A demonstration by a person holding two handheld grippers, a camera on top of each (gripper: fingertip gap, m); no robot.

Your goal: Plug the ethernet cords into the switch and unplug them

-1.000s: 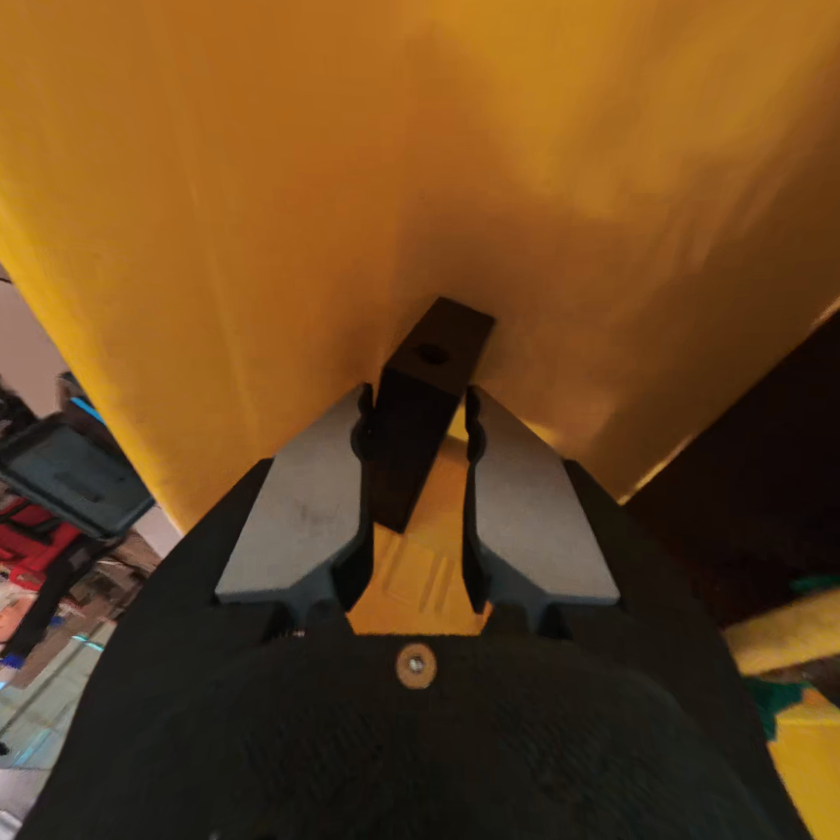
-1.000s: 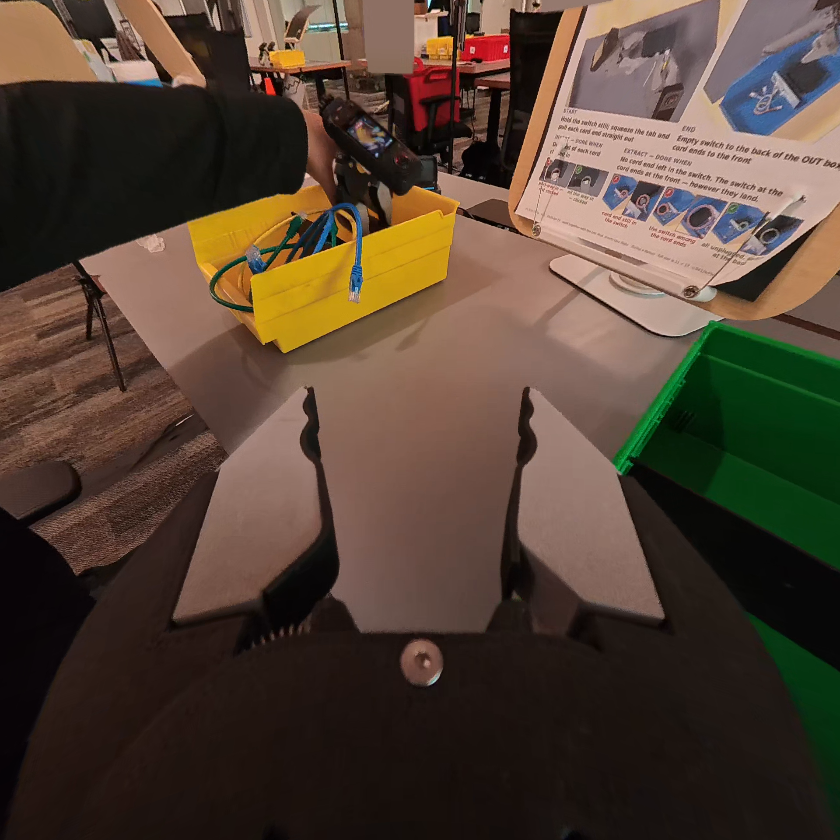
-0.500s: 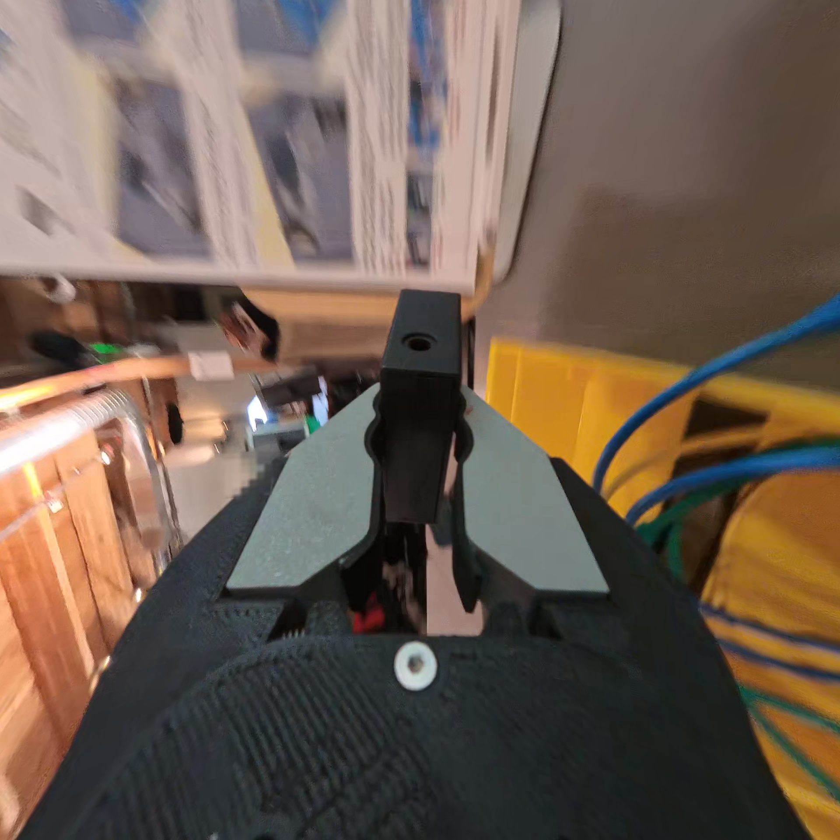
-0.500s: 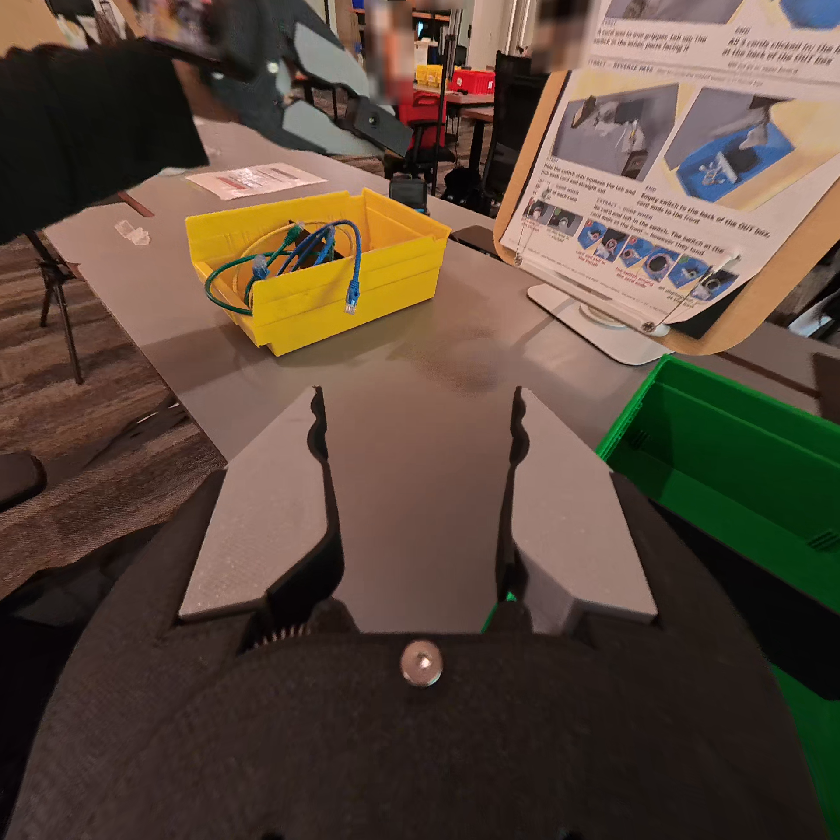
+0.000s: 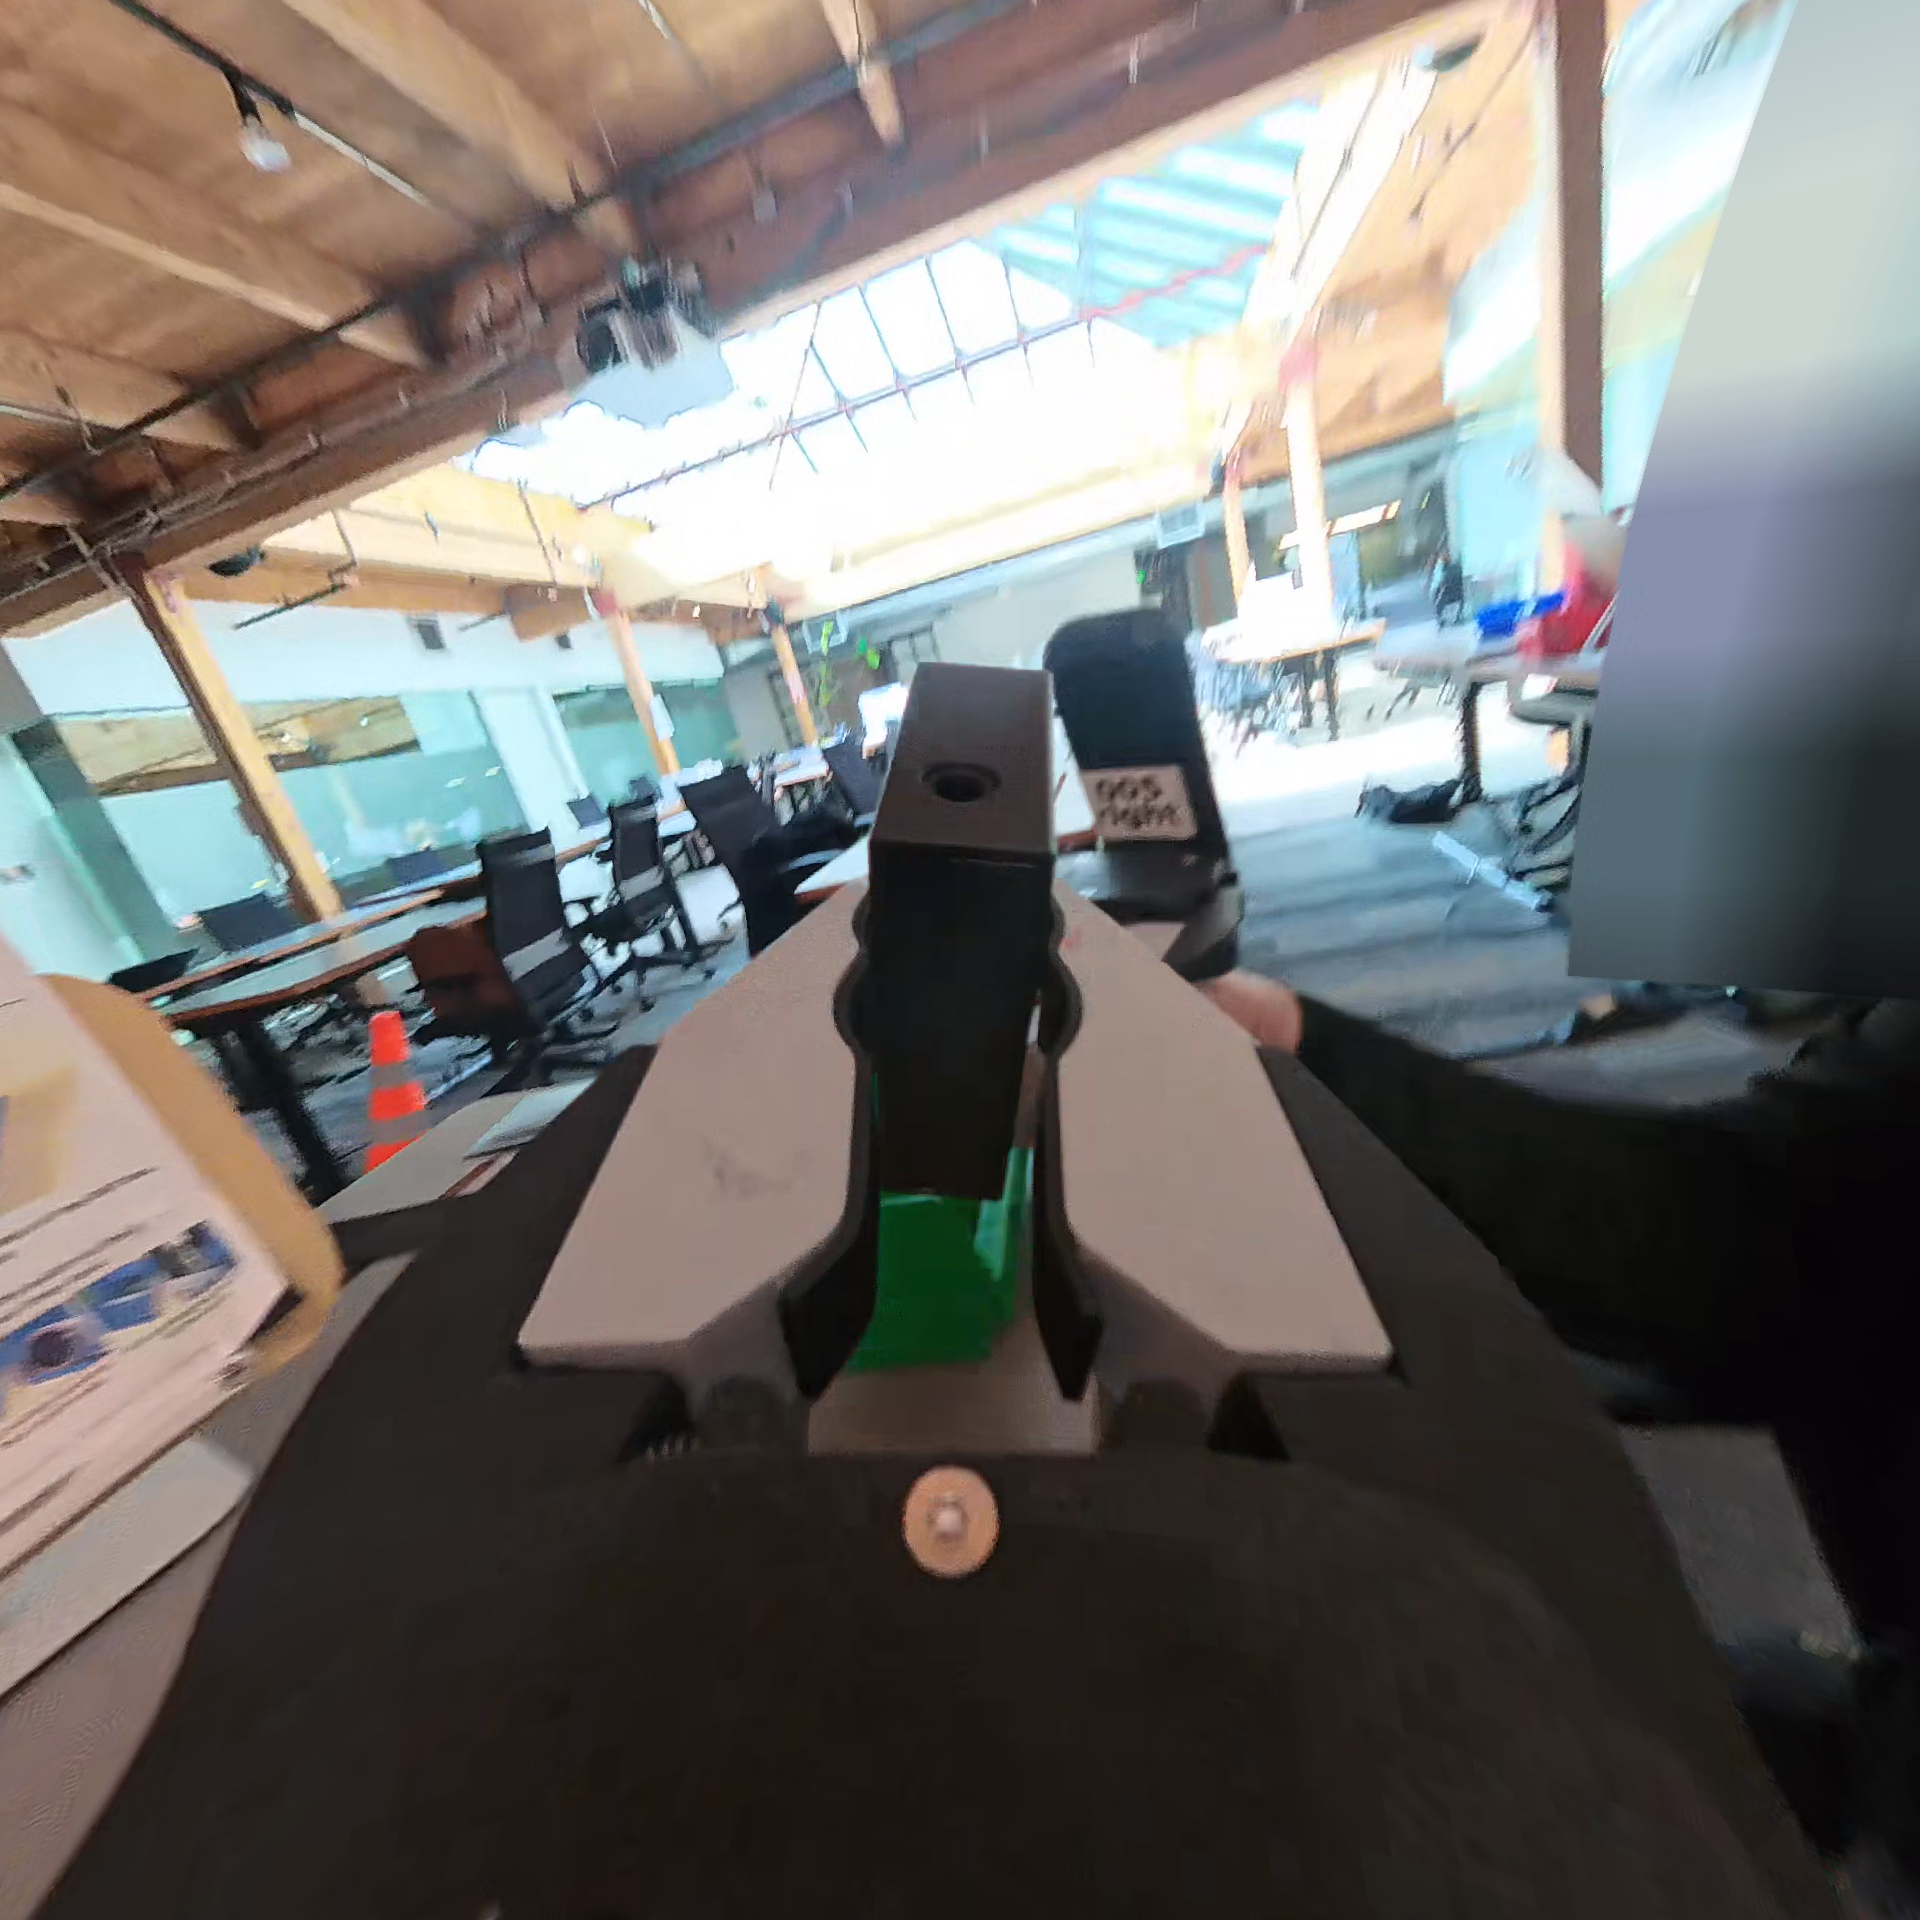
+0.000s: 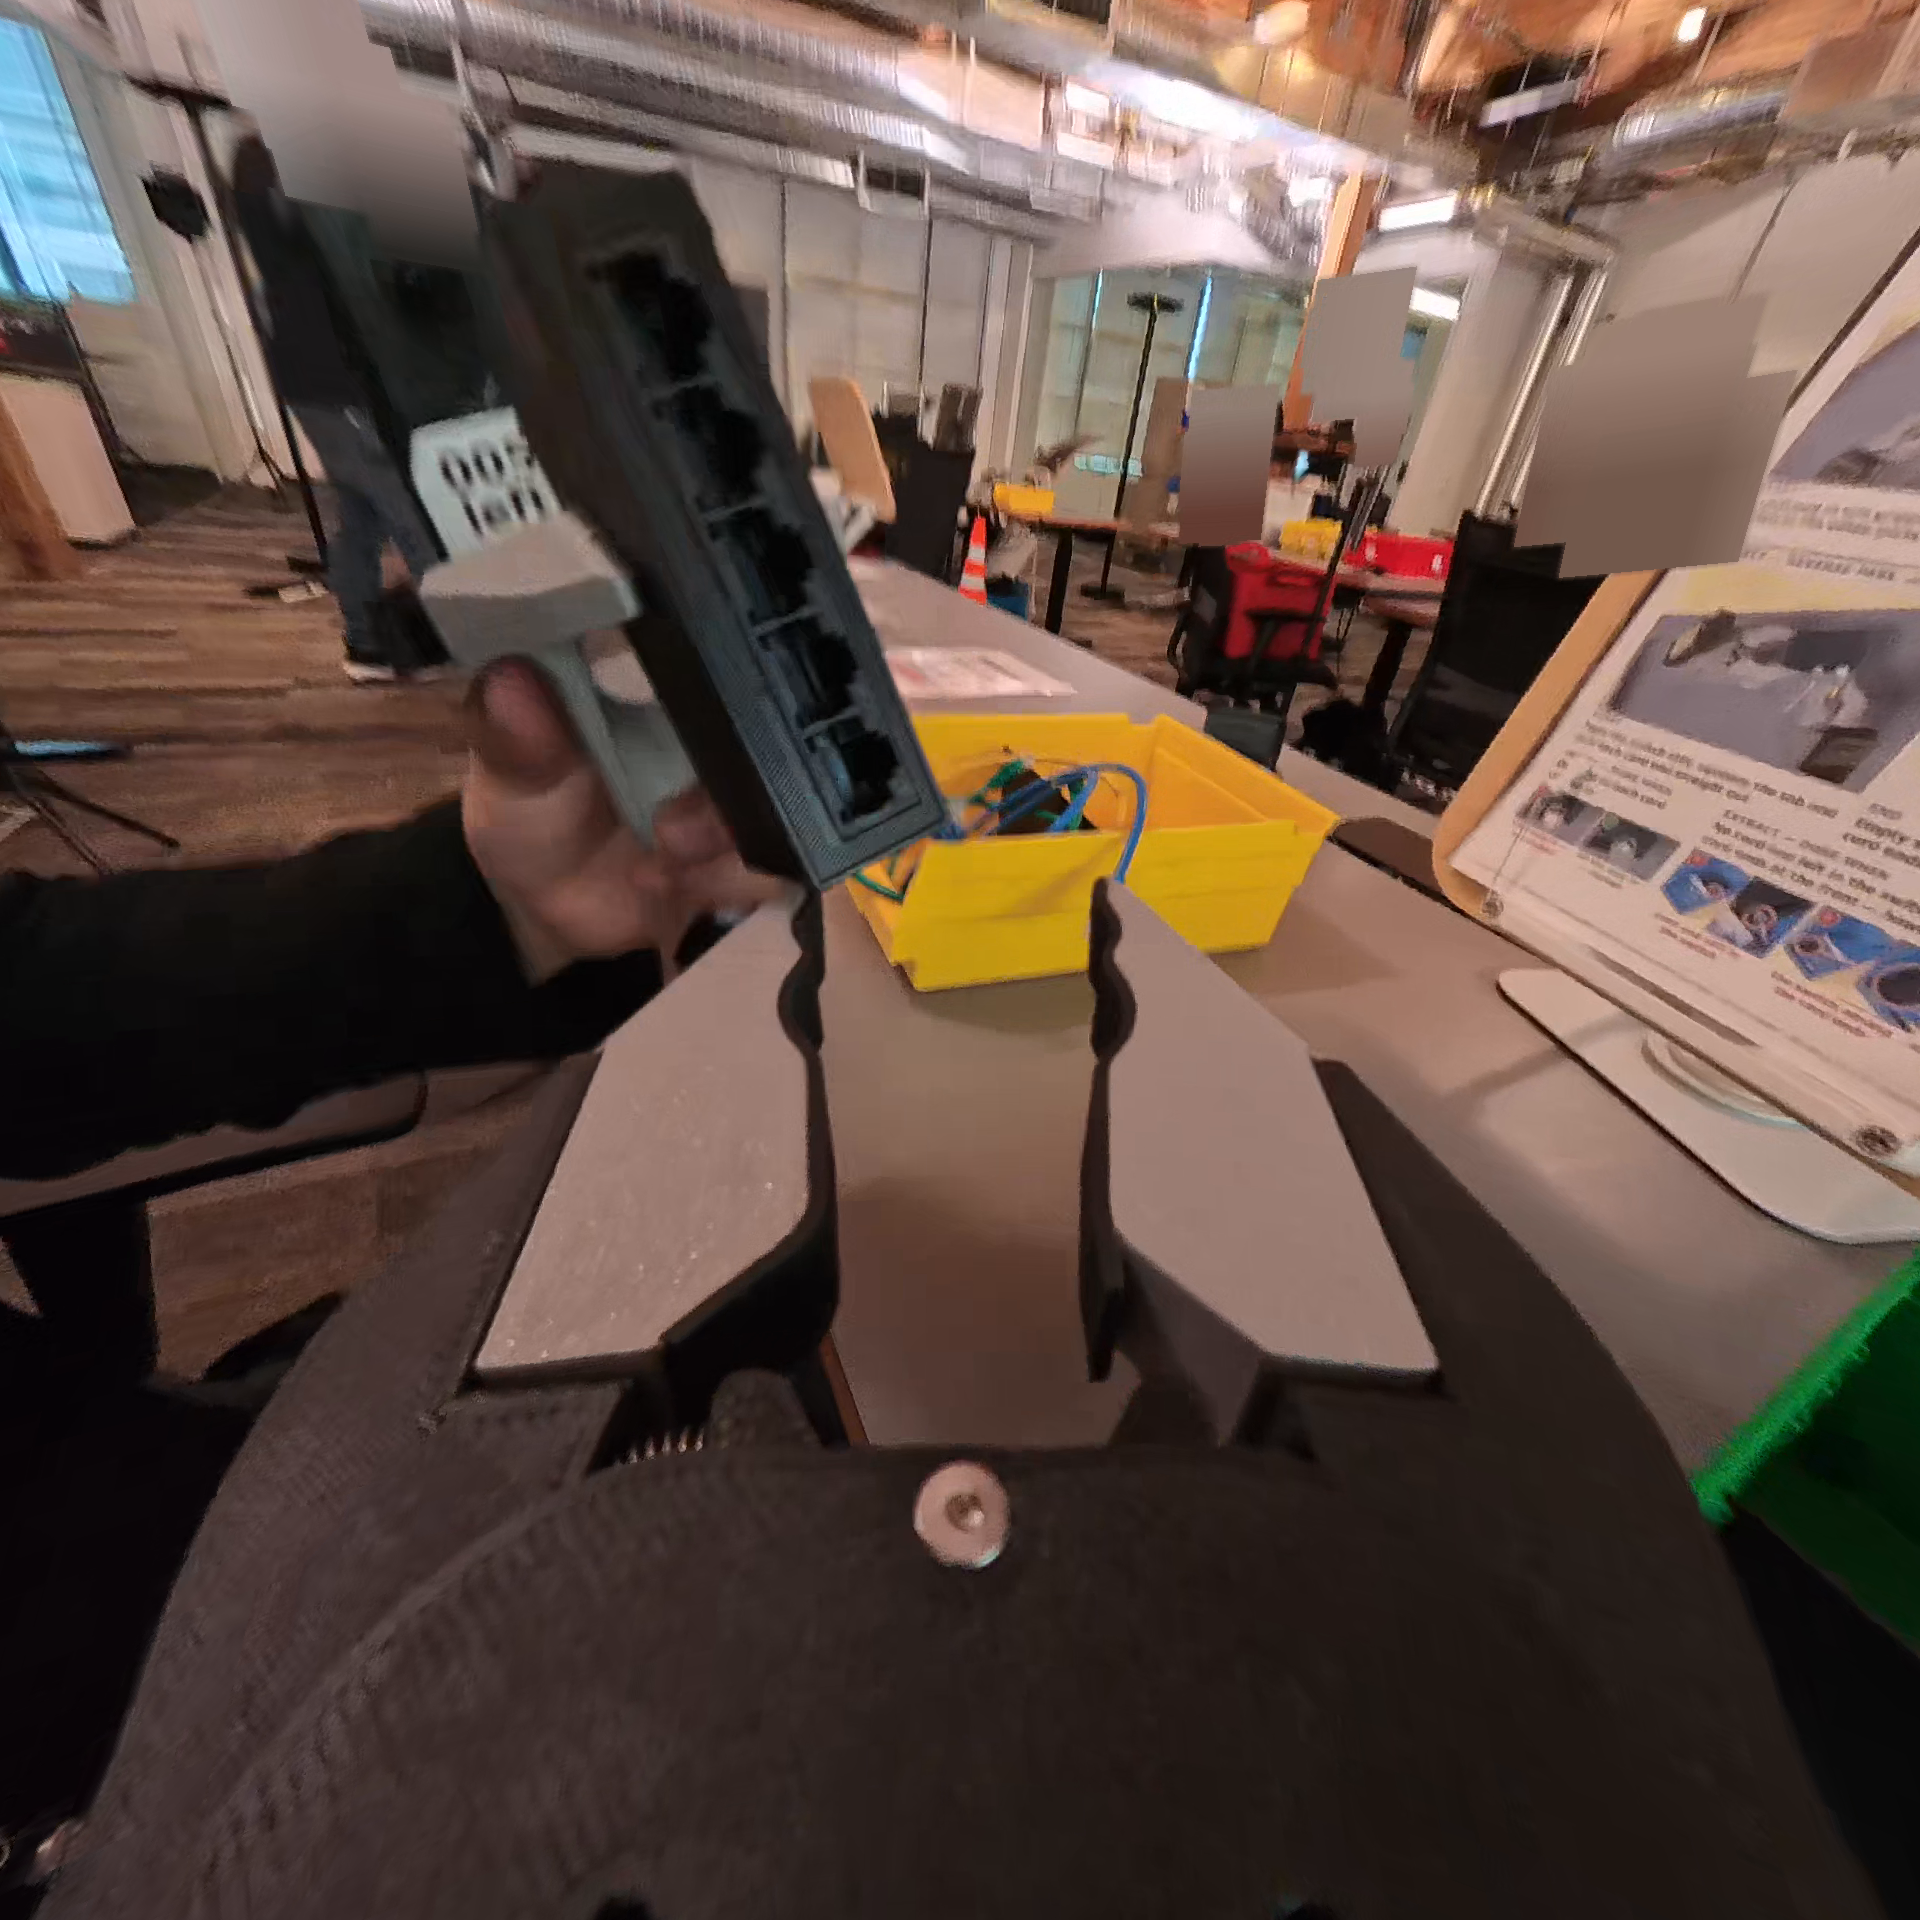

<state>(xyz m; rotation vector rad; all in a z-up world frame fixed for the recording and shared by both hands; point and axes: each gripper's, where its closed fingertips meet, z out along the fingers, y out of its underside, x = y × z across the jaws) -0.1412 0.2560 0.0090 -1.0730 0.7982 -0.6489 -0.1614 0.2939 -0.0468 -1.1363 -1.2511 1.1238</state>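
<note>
Now my left tongs (image 5: 951, 997) pinch the black switch (image 5: 961, 914), lifted well above the tabletop (image 6: 956, 1143); right tongs (image 6: 951, 987) spread, empty, facing the far yellow bin (image 6: 1091, 894) of cords (image 6: 1049, 795).

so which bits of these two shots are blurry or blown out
Left wrist view: skylight blown out white, ceiling beams and poster smeared; the switch between the left gripper fingers looks sharper. Right wrist view: raised switch and hand motion-blurred, yellow bin soft, right gripper fingers crisp.
</note>
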